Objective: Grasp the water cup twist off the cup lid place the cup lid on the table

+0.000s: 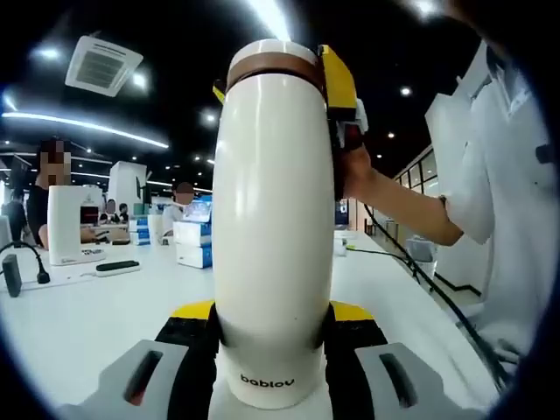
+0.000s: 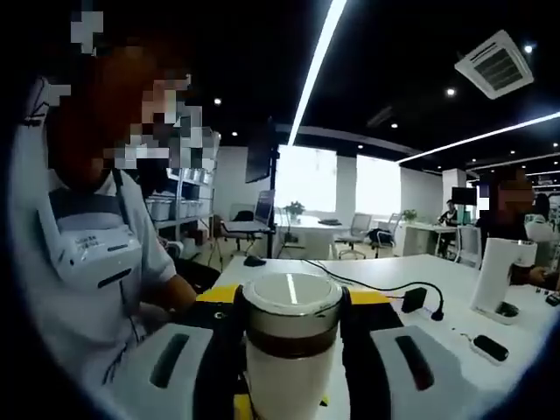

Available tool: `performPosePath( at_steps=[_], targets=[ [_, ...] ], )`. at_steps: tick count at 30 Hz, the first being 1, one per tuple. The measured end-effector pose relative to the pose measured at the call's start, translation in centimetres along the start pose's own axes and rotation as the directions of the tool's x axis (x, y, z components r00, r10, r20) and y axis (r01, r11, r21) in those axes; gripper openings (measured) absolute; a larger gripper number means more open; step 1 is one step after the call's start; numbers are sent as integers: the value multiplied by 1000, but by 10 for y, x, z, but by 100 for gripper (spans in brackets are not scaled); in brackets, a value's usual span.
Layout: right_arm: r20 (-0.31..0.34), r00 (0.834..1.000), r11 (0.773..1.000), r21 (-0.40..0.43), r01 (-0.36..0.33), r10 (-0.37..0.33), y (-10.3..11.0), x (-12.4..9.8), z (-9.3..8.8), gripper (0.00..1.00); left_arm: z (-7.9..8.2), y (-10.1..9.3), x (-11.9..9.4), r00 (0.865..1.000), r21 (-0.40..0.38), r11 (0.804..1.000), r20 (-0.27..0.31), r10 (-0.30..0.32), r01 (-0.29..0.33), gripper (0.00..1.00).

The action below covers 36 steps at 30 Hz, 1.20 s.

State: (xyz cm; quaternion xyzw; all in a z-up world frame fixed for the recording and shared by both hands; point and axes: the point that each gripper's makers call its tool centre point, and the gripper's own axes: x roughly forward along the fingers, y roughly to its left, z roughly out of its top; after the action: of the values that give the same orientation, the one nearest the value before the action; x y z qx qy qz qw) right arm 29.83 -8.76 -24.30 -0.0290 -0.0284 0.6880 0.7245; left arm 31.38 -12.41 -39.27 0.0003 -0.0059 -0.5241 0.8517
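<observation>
A tall white water cup (image 1: 273, 219) with a brown band under its white lid (image 1: 273, 54) stands up through the middle of the left gripper view. My left gripper (image 1: 271, 324) is shut on the cup's lower body, one black-and-yellow jaw on each side. The right gripper (image 1: 337, 87), held by a person's hand, reaches in at the lid from the right. In the right gripper view my right gripper (image 2: 291, 319) is shut on the lid (image 2: 291, 293), which sits on the cup body (image 2: 289, 385). The cup is held above a white table (image 1: 87, 315).
On the table stand a white device (image 1: 74, 223), stacked boxes (image 1: 194, 243) and a dark remote (image 1: 116, 267). A black cable (image 1: 411, 262) trails to the right. A black adapter (image 2: 414, 300) and another white device (image 2: 500, 276) lie beyond the cup. A person in white (image 2: 96, 254) stands close.
</observation>
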Motion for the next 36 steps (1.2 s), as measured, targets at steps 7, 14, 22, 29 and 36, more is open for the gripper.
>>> performPosePath(
  at_steps=[7,14,22,29,36],
  targets=[
    [9,993,993,-19,-118,118,4,-2,0,46,0,0,0,1000,8,1000,-1,1,-1,48],
    [48,990,991,-3,-136,136,6,-1,0,46,0,0,0,1000,5,1000,-1,2,-2,48],
    [-2,997,997,25,-73,74,5,-1,-8,50,-1,0,1,1000,6,1000,-1,2,-2,48],
    [-19,992,989,72,127,-126,-13,-15,2,64,-1,0,1,1000,7,1000,-1,2,-2,48],
    [30,957,958,19,287,-287,-9,-30,30,70,-1,0,0,1000,7,1000,-1,3,-3,48]
  ],
)
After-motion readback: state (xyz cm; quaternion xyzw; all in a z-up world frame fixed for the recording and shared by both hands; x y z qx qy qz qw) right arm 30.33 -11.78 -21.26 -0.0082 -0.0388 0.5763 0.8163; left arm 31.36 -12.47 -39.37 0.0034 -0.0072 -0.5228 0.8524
